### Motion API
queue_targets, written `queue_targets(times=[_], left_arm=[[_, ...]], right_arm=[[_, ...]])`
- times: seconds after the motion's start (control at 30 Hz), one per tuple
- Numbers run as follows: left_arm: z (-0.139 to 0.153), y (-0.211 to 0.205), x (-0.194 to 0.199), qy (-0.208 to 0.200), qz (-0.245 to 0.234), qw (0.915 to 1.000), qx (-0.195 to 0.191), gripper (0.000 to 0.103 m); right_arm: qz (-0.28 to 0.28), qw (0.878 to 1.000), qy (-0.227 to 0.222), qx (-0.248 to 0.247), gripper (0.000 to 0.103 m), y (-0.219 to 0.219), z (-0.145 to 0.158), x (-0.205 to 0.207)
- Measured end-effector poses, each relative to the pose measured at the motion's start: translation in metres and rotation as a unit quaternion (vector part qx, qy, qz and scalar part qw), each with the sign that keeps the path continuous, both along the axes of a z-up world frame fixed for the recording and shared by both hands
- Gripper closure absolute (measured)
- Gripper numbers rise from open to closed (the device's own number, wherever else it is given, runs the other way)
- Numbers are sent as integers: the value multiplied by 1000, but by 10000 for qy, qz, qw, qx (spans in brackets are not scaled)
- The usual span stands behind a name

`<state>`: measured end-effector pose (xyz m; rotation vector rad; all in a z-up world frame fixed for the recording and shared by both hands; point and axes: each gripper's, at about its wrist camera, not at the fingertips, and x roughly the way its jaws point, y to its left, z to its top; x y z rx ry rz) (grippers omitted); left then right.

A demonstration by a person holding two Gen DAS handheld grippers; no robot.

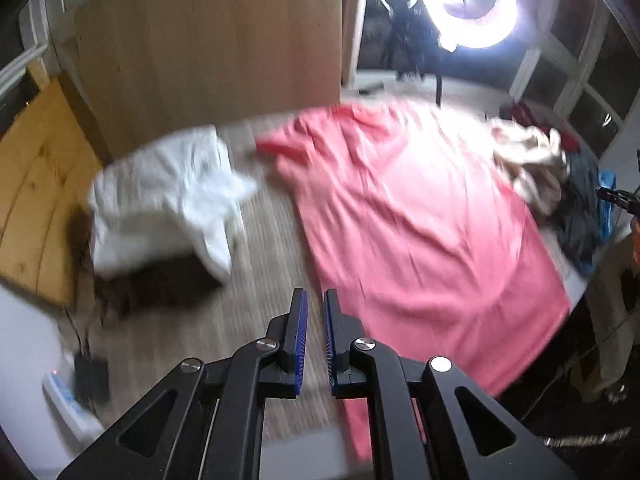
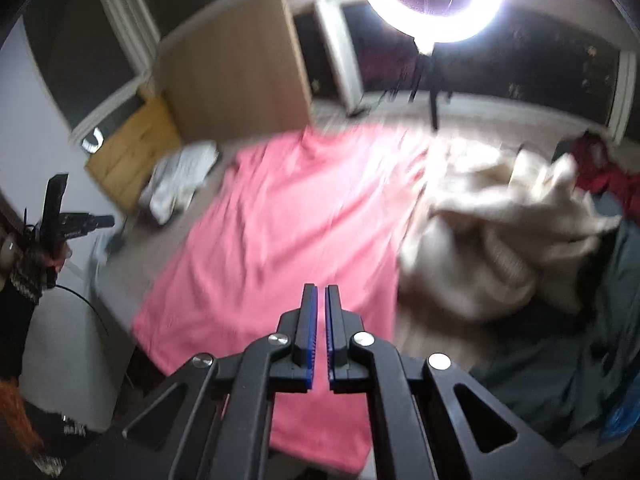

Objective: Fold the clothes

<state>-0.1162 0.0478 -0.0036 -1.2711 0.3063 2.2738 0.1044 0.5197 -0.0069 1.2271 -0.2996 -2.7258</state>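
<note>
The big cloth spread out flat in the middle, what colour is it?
Pink, like coral. The big cloth shows best in the left wrist view.

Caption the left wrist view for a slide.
Left tongs, empty with a narrow gap, above a pink garment spread flat, a white garment crumpled to its left.

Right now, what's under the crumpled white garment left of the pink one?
A dark brown garment shows beneath the crumpled white garment, on the grey-brown carpet. How far it runs underneath is covered.
</note>
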Motion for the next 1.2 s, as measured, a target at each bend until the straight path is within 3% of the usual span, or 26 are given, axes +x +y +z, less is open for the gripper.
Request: queue_targets(times=[0.1,0.3,0.5,0.77,1.0,1.2], left_arm=[[11,4,-42,176,17,9998,131,91],[-5,22,-115,28,-69,9995,300,85],[-40,51,-185,-336,-235,9990,195,78],[-91,93,-261,-790,-132,9968,11,66],[-131,126,-303,-1065,-225,9938,-248,60],[-149,127,-316,-1226,-202,9918,-288,59]], right_arm=[[-129,9993,196,290,99,0,20,-35],[-397,9971,132,637,95,-7,27,-108],[-644,9922,-155,1053,87,1,11,-165],[-627,9838,-638,1552,63,47,-44,-246],[-884,9850,-1218,846,63,114,-121,-328],[-582,9862,-1504,382,63,120,-164,-360]])
